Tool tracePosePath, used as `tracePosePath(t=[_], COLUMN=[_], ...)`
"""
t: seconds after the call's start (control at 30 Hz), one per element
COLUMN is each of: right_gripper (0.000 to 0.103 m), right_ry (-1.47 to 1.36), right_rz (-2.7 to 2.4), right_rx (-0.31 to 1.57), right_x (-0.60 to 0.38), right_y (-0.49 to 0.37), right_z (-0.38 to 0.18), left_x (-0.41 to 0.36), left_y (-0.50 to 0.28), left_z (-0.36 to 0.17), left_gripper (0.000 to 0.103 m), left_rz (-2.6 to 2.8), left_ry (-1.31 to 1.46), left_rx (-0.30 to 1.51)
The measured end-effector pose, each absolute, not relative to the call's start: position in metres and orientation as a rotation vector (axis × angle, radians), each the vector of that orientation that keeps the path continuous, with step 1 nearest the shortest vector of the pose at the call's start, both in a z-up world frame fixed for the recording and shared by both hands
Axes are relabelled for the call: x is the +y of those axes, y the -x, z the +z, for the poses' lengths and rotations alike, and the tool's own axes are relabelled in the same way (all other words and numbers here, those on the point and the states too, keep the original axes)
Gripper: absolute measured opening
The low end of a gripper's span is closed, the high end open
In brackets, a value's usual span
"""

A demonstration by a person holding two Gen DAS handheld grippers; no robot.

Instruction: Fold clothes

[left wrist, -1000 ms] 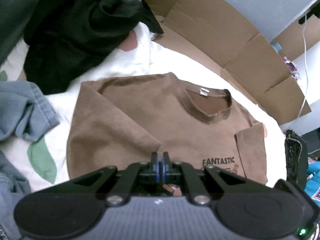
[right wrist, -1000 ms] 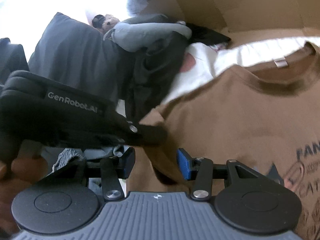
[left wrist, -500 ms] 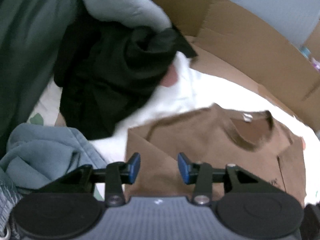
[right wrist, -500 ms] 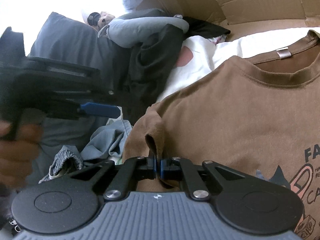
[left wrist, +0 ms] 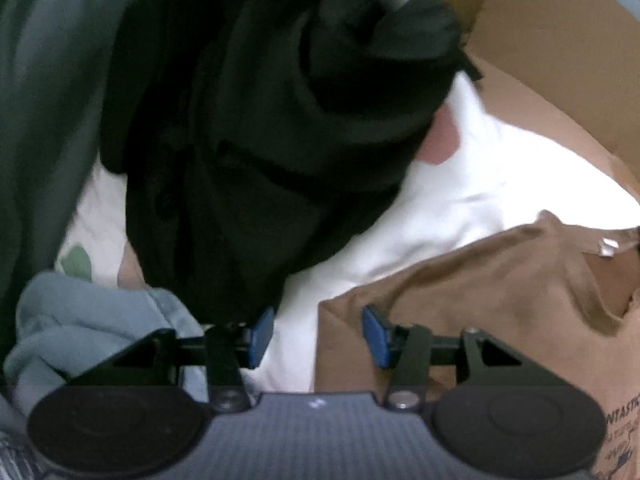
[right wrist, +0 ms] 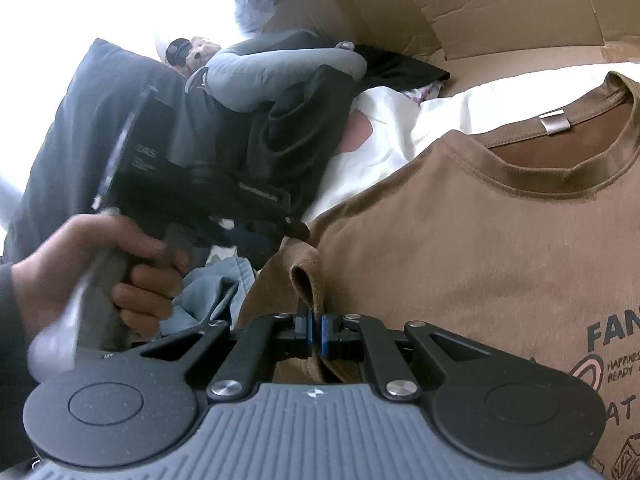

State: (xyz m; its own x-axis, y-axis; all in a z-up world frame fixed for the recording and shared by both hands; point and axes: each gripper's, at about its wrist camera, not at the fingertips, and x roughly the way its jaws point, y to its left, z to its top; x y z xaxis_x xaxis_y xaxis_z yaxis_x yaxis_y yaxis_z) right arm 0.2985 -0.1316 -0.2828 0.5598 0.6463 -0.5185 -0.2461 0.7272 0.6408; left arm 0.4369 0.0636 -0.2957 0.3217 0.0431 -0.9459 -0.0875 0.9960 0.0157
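Note:
A brown T-shirt (right wrist: 480, 240) with a printed front lies flat on a white sheet (left wrist: 440, 216), sleeves folded in. My right gripper (right wrist: 316, 330) is shut on a pinched-up fold of the shirt's left edge. In the left wrist view my left gripper (left wrist: 317, 336) hangs over the shirt's upper left corner (left wrist: 440, 300). Its jaws are opening. The corner's edge and bare sheet lie below the gap, and the pads press on nothing. A hand (right wrist: 80, 268) holds that gripper at the left of the right wrist view.
A heap of black clothes (left wrist: 280, 140) and a dark green garment (left wrist: 48, 120) lie beyond the shirt's corner. Light blue fabric (left wrist: 92, 320) bunches at the left. Flattened cardboard (right wrist: 500, 12) lines the far side. A dark cushion (right wrist: 92, 100) stands at the back left.
My left gripper let go of the shirt, opened, and moved left and down to the shirt's upper left corner. My right gripper shut on a fold of the shirt's left edge and has stayed put.

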Motion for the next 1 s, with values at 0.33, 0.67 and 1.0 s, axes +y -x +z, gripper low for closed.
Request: tracePosePath(t=[0.33,0.67,1.0], right_gripper=[0.001,0.033,0.015], right_ry=[-0.53,-0.59,-0.697], right_rz=[0.501,0.47,0.422], right_rx=[0.847,0.903,0.964], right_x=[-0.14,-0.152,-0.165], right_y=[-0.306,-0.315,-0.333], right_z=[-0.291,-0.309,-0.33], left_x=[0.071,0.07,0.064], left_y=[-0.439,-0.431,-0.437], left_z=[-0.293,-0.277,-0.31], left_gripper=[0.029,0.052,0.049], left_rz=[0.227,0.138,0.14], left_ry=[0.012,0.054,0.038], left_rx=[1.136,1.106,1.223])
